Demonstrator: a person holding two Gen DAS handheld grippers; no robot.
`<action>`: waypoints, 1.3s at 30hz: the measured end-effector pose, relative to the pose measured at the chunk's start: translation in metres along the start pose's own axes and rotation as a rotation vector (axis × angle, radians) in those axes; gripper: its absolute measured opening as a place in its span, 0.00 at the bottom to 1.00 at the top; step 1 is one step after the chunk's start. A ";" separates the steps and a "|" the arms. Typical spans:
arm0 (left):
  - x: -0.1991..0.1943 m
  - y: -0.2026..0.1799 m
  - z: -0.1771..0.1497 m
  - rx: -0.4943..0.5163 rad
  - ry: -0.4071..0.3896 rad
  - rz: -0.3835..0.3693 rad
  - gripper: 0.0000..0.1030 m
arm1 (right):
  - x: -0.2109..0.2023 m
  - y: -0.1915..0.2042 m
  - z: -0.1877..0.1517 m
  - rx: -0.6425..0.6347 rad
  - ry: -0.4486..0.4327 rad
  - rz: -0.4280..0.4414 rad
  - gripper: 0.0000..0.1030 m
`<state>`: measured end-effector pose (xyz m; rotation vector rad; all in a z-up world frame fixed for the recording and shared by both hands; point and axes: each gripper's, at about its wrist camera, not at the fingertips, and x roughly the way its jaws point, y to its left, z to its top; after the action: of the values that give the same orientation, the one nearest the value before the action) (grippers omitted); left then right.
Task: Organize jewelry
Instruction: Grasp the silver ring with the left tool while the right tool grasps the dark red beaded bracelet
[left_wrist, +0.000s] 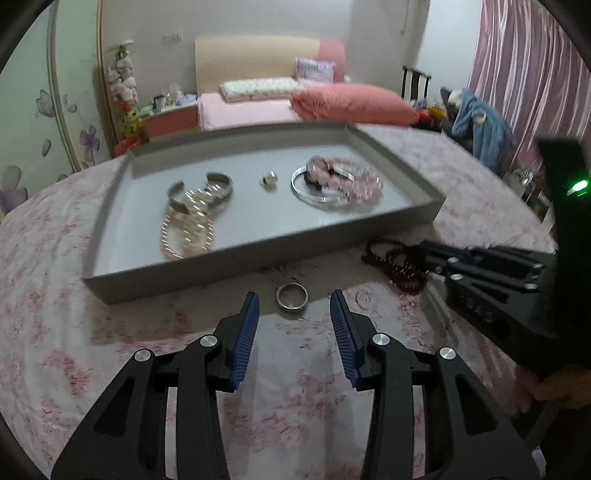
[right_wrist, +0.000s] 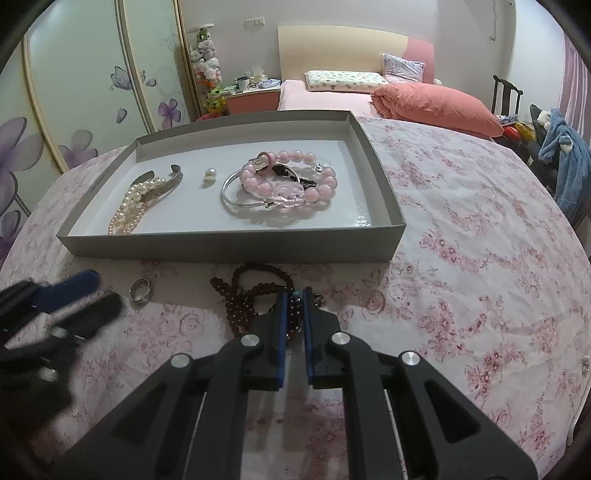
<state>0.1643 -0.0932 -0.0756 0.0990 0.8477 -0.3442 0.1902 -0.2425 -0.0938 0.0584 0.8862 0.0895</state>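
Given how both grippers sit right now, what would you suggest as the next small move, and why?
Probably lift the right gripper, shut on the dark bead strand, toward the grey tray. The strand still lies on the floral cloth outside the tray, beside the silver ring.

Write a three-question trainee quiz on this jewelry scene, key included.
1. True or false: the small silver ring lies inside the shallow grey cardboard tray.
2. Which gripper is shut on the dark red bead string? A left gripper B right gripper
3. Fill in: the pink bead bracelet overlaps a thin silver ____.

Key: 1 false, it lies on the floral cloth before the tray; 2 B; 3 bangle.
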 end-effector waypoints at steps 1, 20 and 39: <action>0.006 -0.002 0.001 -0.001 0.016 0.007 0.40 | 0.000 -0.001 0.000 0.002 0.001 0.004 0.09; -0.003 0.051 -0.011 -0.068 0.037 0.168 0.22 | -0.001 0.019 -0.003 -0.050 0.018 0.085 0.09; -0.009 0.064 -0.015 -0.095 0.031 0.172 0.23 | -0.001 0.023 -0.003 -0.056 0.028 0.119 0.39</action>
<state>0.1696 -0.0277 -0.0816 0.0886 0.8785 -0.1417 0.1857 -0.2198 -0.0926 0.0579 0.9078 0.2265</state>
